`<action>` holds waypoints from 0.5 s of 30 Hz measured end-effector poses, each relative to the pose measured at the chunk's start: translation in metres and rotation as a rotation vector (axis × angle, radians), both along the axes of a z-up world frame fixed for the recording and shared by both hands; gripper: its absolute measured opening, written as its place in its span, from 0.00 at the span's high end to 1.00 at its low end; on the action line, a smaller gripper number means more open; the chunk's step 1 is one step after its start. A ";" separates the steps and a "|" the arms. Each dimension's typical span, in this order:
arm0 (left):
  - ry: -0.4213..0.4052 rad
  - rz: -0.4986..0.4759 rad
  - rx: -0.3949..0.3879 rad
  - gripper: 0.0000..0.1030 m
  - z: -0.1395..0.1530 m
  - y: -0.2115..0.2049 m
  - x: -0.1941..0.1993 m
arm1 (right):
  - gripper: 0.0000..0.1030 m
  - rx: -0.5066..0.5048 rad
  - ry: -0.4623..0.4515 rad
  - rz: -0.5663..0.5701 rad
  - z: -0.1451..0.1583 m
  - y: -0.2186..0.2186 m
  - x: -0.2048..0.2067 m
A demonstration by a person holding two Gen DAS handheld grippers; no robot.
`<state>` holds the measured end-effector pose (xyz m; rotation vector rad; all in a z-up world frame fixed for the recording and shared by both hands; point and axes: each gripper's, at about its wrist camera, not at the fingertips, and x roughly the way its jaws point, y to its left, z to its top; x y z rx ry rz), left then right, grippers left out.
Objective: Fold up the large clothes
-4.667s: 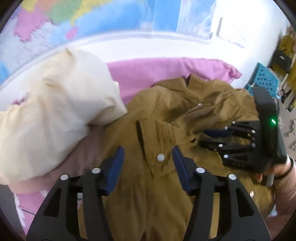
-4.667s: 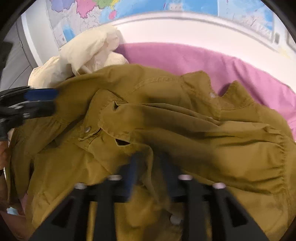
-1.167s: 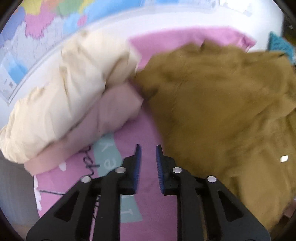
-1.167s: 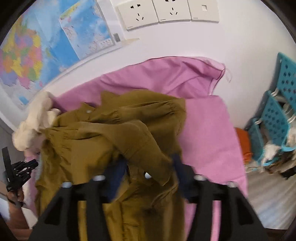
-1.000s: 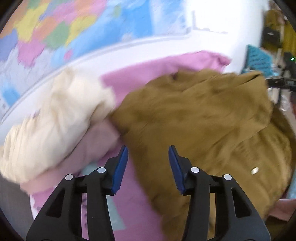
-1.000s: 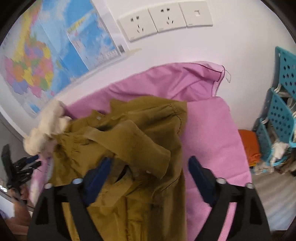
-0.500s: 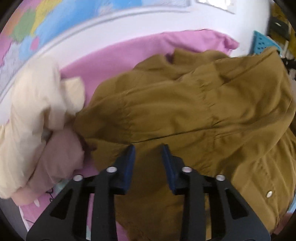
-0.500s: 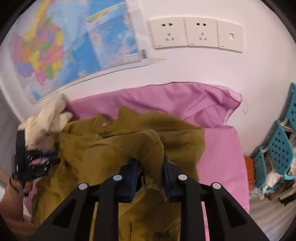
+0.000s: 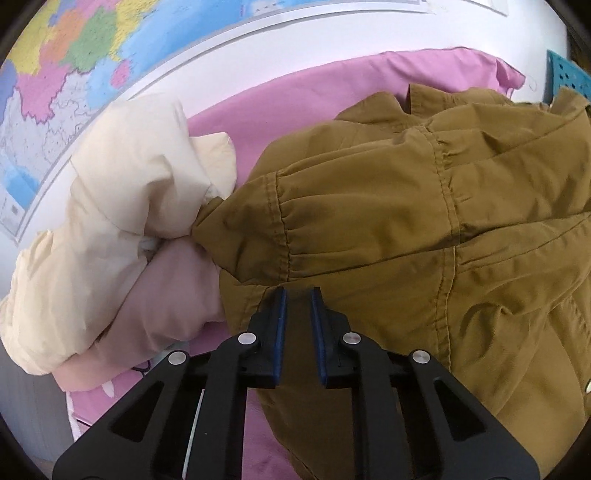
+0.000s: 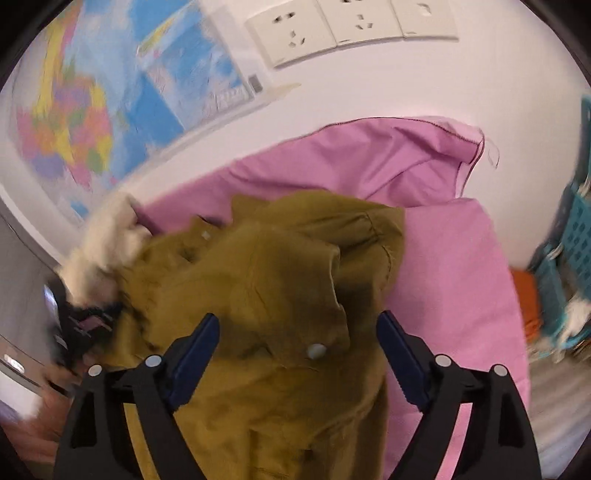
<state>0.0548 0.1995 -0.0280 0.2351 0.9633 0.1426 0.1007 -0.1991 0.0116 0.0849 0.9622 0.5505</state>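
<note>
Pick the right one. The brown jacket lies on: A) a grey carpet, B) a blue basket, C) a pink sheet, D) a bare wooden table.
C: the brown jacket is spread on the pink sheet, which shows around it on the far side and on the right; the blue basket stands off to the side.

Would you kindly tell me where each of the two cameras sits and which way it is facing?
Left wrist view: on the left claw, angled down at the mustard jacket beside the cream bundle; its jaws are closing with jacket cloth between them.
Right wrist view: on the right claw, angled down over the jacket towards the wall sockets; its jaws are opening, astride the cloth but off it; the left claw and a hand show blurred at left.
Shared: jacket, cream bundle, pink sheet, wall map.
</note>
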 end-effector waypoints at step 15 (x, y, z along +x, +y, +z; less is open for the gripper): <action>-0.024 0.024 0.045 0.86 0.005 0.002 -0.015 | 0.48 -0.296 0.001 -0.016 0.026 0.017 -0.030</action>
